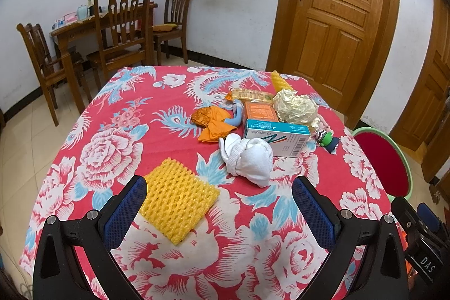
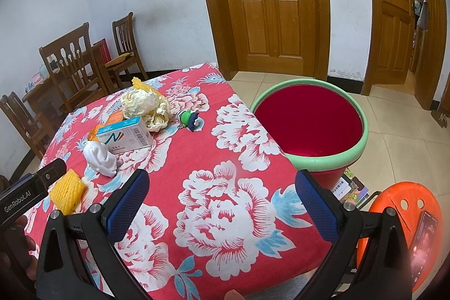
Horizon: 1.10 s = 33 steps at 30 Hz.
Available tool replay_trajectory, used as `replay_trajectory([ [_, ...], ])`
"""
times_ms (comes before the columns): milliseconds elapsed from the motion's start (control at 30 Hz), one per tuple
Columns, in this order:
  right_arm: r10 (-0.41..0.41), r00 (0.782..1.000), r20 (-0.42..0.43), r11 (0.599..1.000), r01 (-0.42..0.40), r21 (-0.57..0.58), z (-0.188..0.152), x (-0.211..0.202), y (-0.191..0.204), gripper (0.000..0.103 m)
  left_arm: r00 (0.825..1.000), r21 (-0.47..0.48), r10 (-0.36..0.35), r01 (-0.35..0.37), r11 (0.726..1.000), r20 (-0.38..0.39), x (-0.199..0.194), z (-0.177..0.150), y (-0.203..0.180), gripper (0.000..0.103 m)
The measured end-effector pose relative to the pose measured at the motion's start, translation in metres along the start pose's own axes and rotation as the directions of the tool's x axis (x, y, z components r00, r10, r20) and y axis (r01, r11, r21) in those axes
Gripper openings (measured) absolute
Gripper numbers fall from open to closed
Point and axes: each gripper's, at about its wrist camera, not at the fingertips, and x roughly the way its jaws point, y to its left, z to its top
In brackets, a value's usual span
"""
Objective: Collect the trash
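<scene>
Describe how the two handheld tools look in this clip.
Both match: the left tool and right tool each have two black plastic arms with silver screws, tipped with blue textured pads. Seen from the right wrist view, the left tool's black body reads "GenRobot.AI" in white. From the left wrist view, the right tool's body shows "DAS". No cables or sleeves are visible.
</scene>
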Motion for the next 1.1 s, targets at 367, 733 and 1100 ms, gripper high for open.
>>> replay_trajectory([
  [367,0.000,1.000,-0.001,1.000,0.000,0.000,0.002,0.001,0.001,0.102,1.000,0.000,0.001,-0.001,1.000,-0.007,0.002,-0.001,0.005,0.103],
  [733,0.003,1.000,-0.010,1.000,-0.003,-0.002,0.001,0.001,0.000,0.102,0.999,0.003,0.029,-0.029,1.000,-0.043,0.008,0.004,0.023,0.103],
  [1100,0.002,1.000,-0.030,1.000,-0.003,-0.006,-0.001,0.008,0.008,0.102,0.991,0.015,0.083,-0.082,0.996,-0.106,0.033,0.000,0.051,0.103],
])
